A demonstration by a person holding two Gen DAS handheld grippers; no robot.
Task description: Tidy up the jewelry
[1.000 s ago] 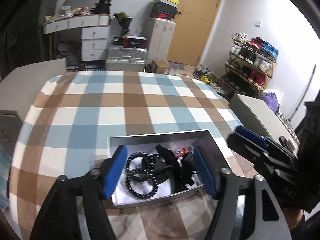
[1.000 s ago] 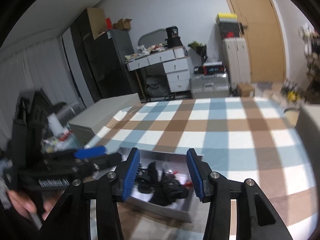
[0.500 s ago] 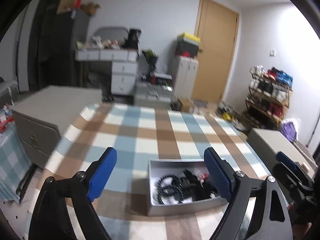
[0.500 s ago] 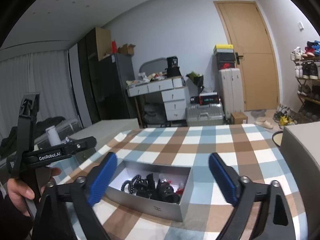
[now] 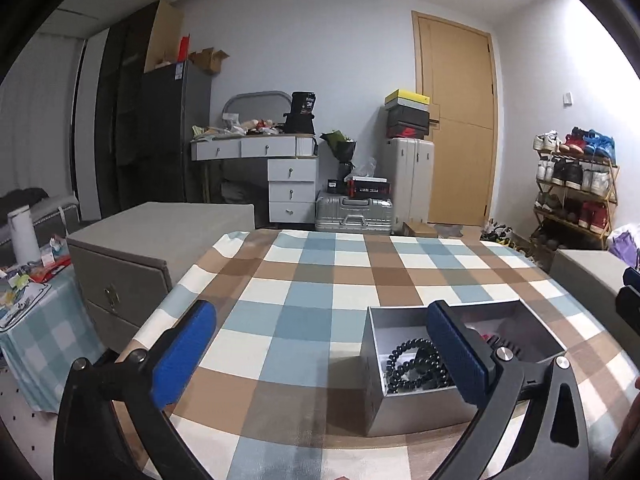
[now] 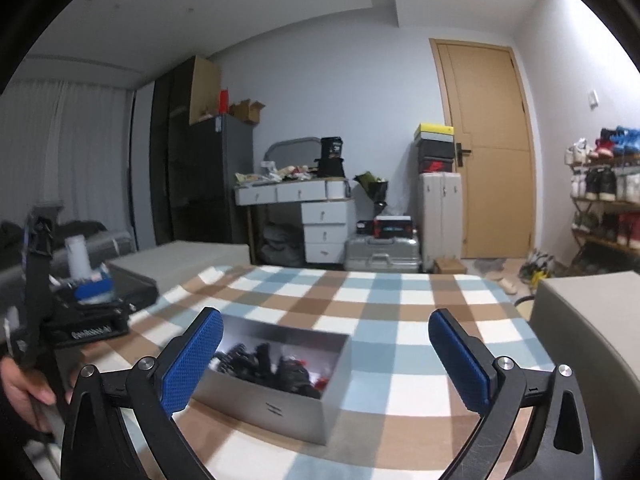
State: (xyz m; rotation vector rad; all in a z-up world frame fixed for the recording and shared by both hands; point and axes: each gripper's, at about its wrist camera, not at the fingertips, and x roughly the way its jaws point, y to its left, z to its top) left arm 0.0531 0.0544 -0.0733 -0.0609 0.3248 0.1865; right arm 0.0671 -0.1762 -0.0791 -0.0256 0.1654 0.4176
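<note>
Checked cloth in blue, brown and white covers the table (image 5: 304, 312); behind it stand a white drawer unit, suitcases and a wooden door.

Left gripper (image 5: 320, 356): jaws spread wide, nothing between the pads. They have just been opening; a second ago they stood closer together, directly over the box contents. Right gripper (image 6: 326, 360): jaws also wide apart and empty, likewise just opened from a much narrower setting.

Outward from the jaws: the grey jewelry box (image 5: 404, 408) sits near the front edge of the table, lid off. In the left wrist view it lies behind and beside the right-hand finger; in the right wrist view the box (image 6: 272, 404) lies between the fingers, toward the left-hand one. Inside, a black bead bracelet (image 5: 412, 364) coils at the left end, next to a tangle of dark items with a small red piece; these cannot be told apart.

Change noted: both views now look more level across the room, and the box appears lower and farther off than a second ago. Both grippers have backed away from the box with nothing taken.

Assessment: no item has left the box. Sorting is at its start; the open jaws suit a fresh approach, probably to the bracelet.
</note>
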